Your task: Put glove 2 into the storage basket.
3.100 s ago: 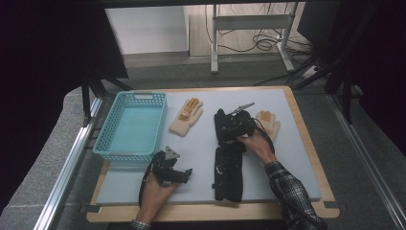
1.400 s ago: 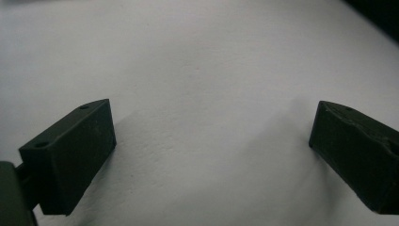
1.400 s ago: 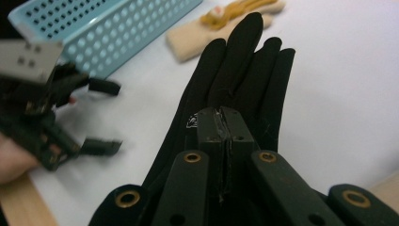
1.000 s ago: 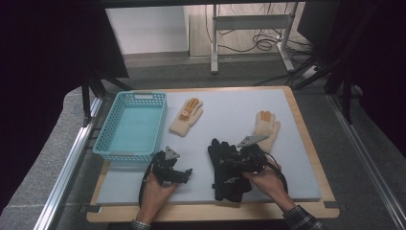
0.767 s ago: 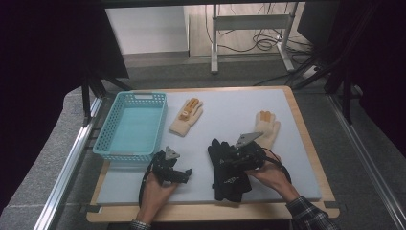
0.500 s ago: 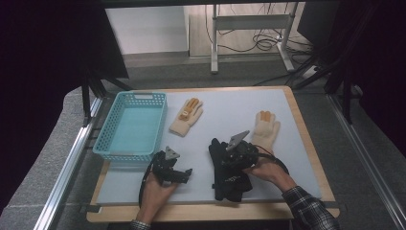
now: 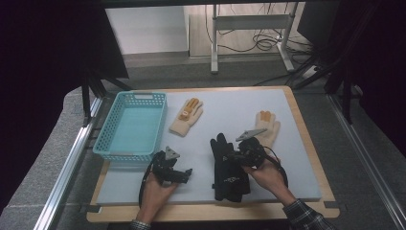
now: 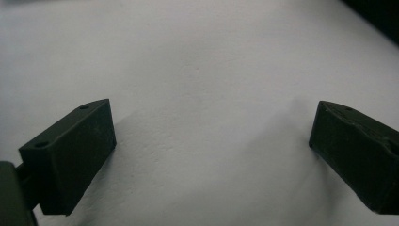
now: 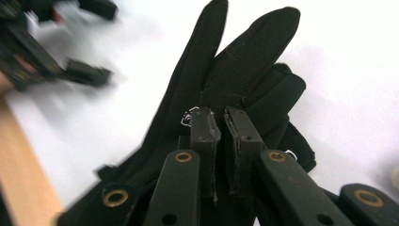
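Black fabric is bunching under the right tongs (image 7: pixel 238 154) in the high view: the black gloves (image 7: pixel 229 168) are lying stacked just below and to the left of them, near the front of the grey mat (image 7: pixel 297 158), and the jaws have just been closing on the upper glove. The left tongs (image 7: pixel 184 173) are resting on the mat to the left of the black gloves, apart from them, with the blue basket (image 7: pixel 131 125) just behind them sitting empty. Two tan gloves are waiting farther back: one (image 7: pixel 187 116) beyond the left tongs beside the basket, the other (image 7: pixel 267 126) just behind the right tongs. Judging by that, nothing is sorted yet and the gloves still need carrying over. In the left gripper view, the jaws are standing wide apart over bare mat, gripping nothing. In the right gripper view, the right tongs (image 9: pixel 222 123) are pinching nearly shut on a fold of the black glove (image 9: pixel 244 80), whose fingers are pointing away beyond the jaw tips; the left tongs (image 9: pixel 80 73) are showing blurred at upper left. The grasp looks made, so lifting and placing remain.
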Tool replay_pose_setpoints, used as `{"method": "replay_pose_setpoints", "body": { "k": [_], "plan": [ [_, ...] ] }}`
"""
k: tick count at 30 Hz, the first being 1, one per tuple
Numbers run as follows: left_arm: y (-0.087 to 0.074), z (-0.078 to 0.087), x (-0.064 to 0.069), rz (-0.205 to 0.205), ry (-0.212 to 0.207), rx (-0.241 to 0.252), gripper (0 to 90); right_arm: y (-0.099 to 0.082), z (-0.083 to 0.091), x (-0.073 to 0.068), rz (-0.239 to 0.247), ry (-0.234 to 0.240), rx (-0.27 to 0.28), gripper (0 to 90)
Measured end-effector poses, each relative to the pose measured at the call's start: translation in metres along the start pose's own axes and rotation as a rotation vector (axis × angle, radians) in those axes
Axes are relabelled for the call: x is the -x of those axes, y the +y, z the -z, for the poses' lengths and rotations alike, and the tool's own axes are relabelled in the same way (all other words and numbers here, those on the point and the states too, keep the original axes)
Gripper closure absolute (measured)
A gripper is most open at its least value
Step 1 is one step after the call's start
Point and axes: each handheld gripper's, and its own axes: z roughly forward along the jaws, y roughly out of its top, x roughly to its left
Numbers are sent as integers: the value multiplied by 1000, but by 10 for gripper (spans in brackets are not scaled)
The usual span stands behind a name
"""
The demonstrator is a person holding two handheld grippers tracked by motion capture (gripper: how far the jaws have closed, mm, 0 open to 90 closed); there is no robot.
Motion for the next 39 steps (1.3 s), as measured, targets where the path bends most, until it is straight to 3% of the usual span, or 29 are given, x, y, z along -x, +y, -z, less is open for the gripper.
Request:
{"method": "replay_pose_setpoints", "body": {
  "k": [2,7,10,13,14,16,18,20,22,25,27,33,39],
  "plan": [
    [0,0,0,0,0,0,15,1,10,-6,-51,-6,34,816],
    [0,0,0,0,0,0,15,1,22,-23,-102,-47,90,815],
    [0,0,0,0,-1,-2,15,-3,24,-26,-171,-26,116,814],
    [0,0,0,-2,-1,-4,15,-12,18,-27,-197,-72,117,809],
    [0,0,0,2,0,0,15,-12,18,-27,-197,-72,117,809],
    [0,0,0,-2,-1,-3,15,-19,10,-27,-172,-128,112,790],
    [0,0,0,-1,-1,-3,15,-24,3,-28,-152,-145,88,757],
    [0,0,0,-2,-1,-3,15,-28,-1,-27,-129,-157,94,641],
    [0,0,0,-1,-1,-3,15,-28,4,-24,-107,-173,121,573],
    [0,0,0,0,-1,-2,15,-25,14,-18,-73,-197,145,546],
    [0,0,0,1,-1,-1,15,-25,19,-12,-46,-211,141,571],
    [0,0,0,-2,-1,-4,15,-40,24,5,-28,-163,119,797],
    [0,0,0,0,-1,-3,18,-66,20,12,-4,-107,57,857]
  ]
}}
